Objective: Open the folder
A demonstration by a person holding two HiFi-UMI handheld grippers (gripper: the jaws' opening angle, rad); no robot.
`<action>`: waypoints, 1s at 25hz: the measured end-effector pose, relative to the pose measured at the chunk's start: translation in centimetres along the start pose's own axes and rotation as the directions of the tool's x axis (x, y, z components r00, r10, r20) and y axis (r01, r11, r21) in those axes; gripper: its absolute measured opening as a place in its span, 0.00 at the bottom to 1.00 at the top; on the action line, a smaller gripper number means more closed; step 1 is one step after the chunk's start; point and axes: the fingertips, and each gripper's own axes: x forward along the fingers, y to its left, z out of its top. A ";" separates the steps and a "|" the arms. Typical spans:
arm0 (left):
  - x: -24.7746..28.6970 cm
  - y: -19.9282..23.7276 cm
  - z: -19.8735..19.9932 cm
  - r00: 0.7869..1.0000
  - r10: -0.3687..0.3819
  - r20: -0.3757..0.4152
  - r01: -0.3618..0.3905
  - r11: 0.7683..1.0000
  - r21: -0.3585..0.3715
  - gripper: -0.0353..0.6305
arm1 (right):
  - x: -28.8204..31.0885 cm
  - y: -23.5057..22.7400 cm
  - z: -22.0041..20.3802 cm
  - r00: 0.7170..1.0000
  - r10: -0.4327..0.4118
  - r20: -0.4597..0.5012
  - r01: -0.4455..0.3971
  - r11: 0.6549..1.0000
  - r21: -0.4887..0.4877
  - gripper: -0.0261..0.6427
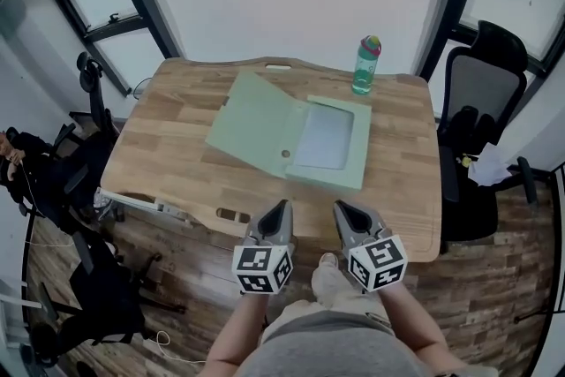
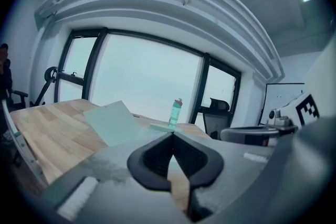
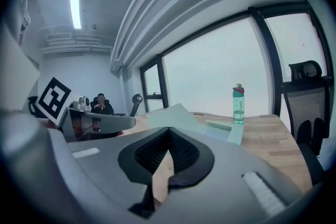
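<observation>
The pale green folder [image 1: 291, 132] lies open on the wooden table [image 1: 168, 163]. Its lid [image 1: 252, 121] is raised and tilted to the left, and the tray half [image 1: 331, 141] holds a whitish sheet. Both grippers hang in front of the table's near edge, apart from the folder. My left gripper [image 1: 282, 206] is shut with nothing in it, jaws touching in the left gripper view [image 2: 172, 134]. My right gripper [image 1: 339, 207] is likewise shut and empty [image 3: 168, 128]. The lid [image 2: 113, 123] rises beyond the left jaws. It also stands beyond the right jaws [image 3: 176, 114].
A green water bottle [image 1: 365, 64] with a pink cap stands at the table's far right, behind the folder. A black office chair [image 1: 481, 93] stands right of the table, and more chairs [image 1: 88, 163] at its left. A person [image 3: 101, 105] sits across the room.
</observation>
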 end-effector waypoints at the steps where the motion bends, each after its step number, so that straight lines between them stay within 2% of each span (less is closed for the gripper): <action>1: -0.9 -0.4 -0.1 1.000 -0.011 0.001 0.011 1.000 -0.001 0.06 | -0.7 0.7 -0.1 1.000 -0.001 0.003 0.001 1.000 0.001 0.04; 6: -5.3 -2.0 -0.9 0.999 -0.048 0.010 0.048 0.999 -0.001 0.06 | -3.8 4.1 -0.8 1.000 0.006 0.009 -0.006 1.000 -0.012 0.04; 14: -10.8 -2.3 -3.4 0.999 -0.033 0.005 0.034 0.999 -0.017 0.06 | -7.4 8.1 -1.1 0.999 0.020 0.041 -0.018 0.999 -0.027 0.04; 25: -13.7 -2.6 -2.9 0.998 -0.044 0.036 0.044 0.999 0.002 0.06 | -8.9 10.7 -1.0 0.998 0.009 0.070 -0.007 1.000 -0.027 0.04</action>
